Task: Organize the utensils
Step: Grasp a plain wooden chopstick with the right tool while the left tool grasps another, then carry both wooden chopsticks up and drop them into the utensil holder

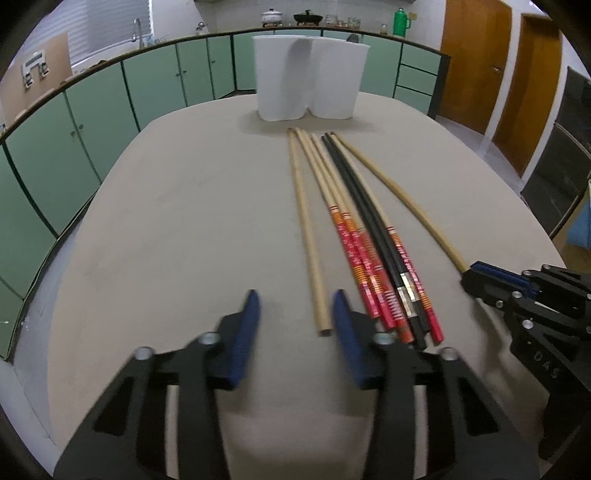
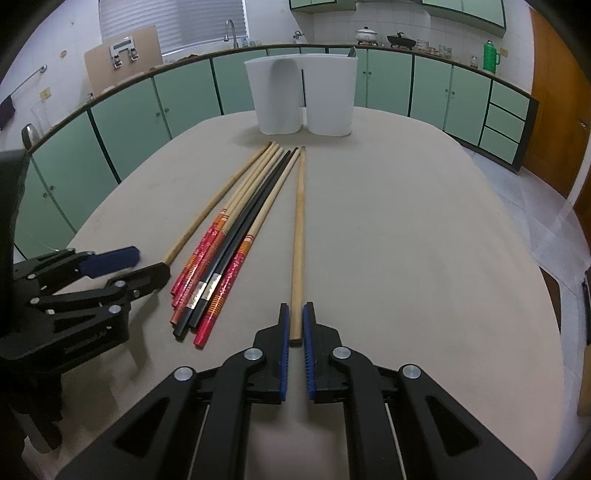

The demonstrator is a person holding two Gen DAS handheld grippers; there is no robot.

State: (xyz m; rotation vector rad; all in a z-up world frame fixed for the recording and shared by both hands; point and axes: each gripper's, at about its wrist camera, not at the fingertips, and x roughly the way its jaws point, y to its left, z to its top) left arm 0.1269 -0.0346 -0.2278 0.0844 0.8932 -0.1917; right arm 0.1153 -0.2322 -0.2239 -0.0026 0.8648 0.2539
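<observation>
Beige table (image 2: 424, 258) mid-kitchen; green cabinets (image 2: 184, 99) run along counter behind; sink tap (image 2: 231, 31) under shuttered window (image 2: 173, 22); white tiled wall; pots (image 1: 272, 16) and green flask (image 2: 490, 55) on counter (far end); brown wooden doors (image 1: 476, 62) at right

Table (image 2: 424, 240): beige, rounded top | white two-compartment holder (image 2: 301, 96) standing at far end | chopsticks (image 2: 236, 236) lying lengthwise mid-table, seemingly seven: plain wooden, red-patterned, black
</observation>
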